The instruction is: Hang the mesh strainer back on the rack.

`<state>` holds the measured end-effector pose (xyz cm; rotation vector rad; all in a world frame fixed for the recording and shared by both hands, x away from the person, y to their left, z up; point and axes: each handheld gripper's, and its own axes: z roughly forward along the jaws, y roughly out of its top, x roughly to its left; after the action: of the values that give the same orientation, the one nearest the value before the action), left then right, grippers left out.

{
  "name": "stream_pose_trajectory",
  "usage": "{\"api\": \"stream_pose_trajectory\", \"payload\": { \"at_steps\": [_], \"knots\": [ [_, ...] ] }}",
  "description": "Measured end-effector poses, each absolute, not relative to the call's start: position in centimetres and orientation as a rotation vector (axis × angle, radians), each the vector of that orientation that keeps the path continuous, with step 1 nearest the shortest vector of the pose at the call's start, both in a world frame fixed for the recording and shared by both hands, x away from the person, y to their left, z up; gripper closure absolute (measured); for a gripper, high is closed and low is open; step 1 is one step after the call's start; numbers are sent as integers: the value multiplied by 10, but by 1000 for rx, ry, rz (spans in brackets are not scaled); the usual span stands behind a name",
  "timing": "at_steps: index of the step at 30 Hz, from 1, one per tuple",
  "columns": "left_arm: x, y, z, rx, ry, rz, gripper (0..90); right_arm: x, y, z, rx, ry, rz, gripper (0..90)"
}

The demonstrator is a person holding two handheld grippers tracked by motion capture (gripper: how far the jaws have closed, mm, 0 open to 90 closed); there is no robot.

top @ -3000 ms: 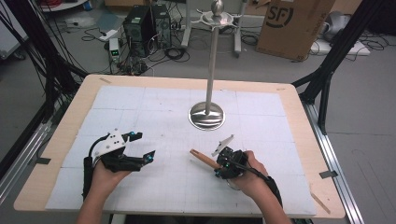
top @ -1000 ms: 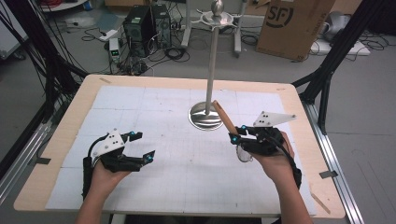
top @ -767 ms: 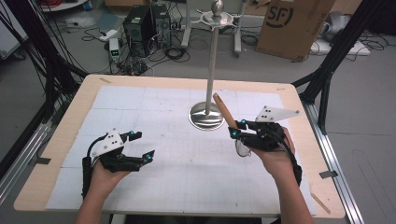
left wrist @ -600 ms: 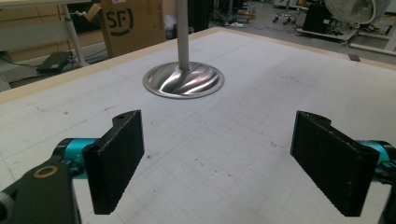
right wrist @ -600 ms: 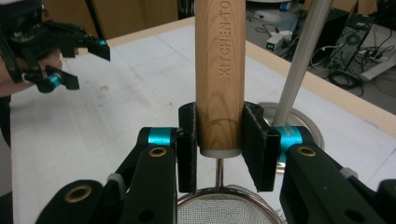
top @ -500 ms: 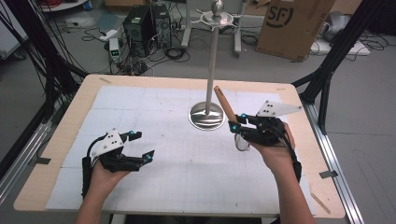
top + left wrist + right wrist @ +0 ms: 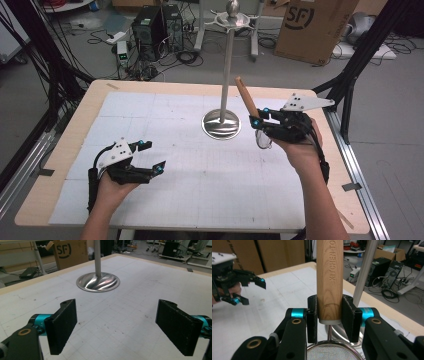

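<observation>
Lifted from the worktop, the small wooden-handled mesh strainer (image 7: 248, 107) is clamped in the right tool (image 7: 259, 123), left tool (image 7: 151, 157) wide; approach the steel stand (image 7: 226, 75) slowly.

The strainer (image 7: 332, 351) mesh bowl is cut off by the bottom edge.

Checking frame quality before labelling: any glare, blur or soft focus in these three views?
High view: even light, mildly soft, faint shadows. Left gripper view: streaky glare on the stand base, jaws crisp. Right gripper view: sieve handle sharp with readable lettering, mesh cropped at the bottom edge, background soft.
</observation>
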<state>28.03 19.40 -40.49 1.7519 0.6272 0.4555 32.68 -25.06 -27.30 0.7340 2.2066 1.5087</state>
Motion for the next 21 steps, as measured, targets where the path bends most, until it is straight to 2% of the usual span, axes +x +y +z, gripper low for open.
{"api": "stream_pose_trajectory", "payload": {
  "at_steps": [21],
  "knots": [
    [281, 194, -405, 1760, 630, 455, 179, 348, -264, -235, 669, 2186, 1465, 687]
  ]
}}
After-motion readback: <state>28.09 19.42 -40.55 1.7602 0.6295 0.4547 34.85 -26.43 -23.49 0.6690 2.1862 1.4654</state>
